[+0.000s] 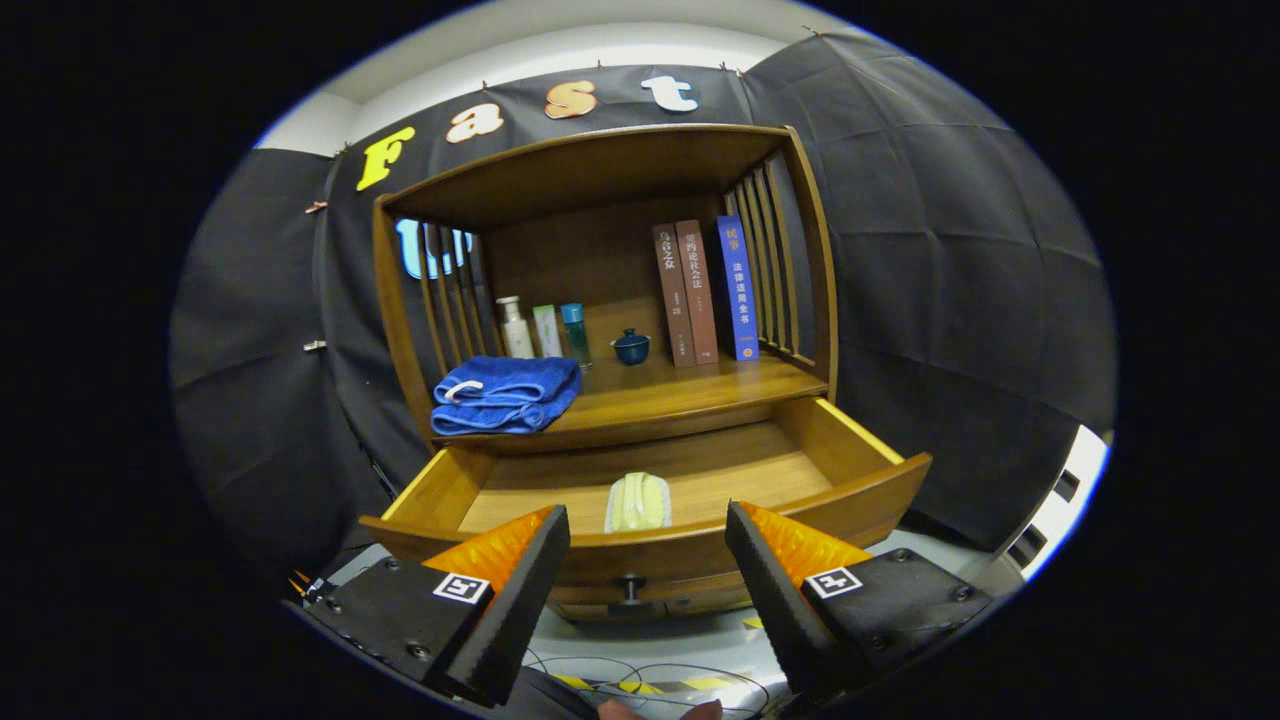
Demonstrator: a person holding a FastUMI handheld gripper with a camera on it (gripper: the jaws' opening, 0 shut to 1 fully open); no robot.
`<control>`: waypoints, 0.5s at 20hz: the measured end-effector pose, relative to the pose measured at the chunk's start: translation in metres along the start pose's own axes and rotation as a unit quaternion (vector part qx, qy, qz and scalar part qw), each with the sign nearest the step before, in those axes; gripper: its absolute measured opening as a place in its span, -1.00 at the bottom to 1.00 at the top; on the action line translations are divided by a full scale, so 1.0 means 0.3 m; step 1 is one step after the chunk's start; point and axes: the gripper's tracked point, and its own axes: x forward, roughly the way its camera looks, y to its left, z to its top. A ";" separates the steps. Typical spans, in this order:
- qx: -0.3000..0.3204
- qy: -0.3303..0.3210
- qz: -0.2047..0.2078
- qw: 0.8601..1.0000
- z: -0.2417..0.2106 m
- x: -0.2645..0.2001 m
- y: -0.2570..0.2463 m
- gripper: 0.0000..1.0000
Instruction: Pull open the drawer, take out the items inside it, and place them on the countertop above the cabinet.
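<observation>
Drawer (700, 470) pulled open; pale folded item (638, 501) lies inside, near the front. Gripper (648, 560) jaws wide open, empty. Judged next: reach in and close on the item.

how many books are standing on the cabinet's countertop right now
3 books, upright side by side at the countertop's right rear: two brown books, then a blue book rightmost. The open gripper holds nothing.

Book (737, 290) spine lettering, perhaps Chinese
</observation>
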 end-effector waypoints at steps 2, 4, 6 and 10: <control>0.003 0.071 -0.015 0.997 0.015 0.052 -0.016 0.97; 0.006 0.135 -0.015 0.991 0.018 0.150 0.010 0.98; 0.008 0.178 -0.008 0.984 0.028 0.239 0.029 0.99; -0.032 0.259 0.001 0.965 -0.052 0.406 0.073 0.99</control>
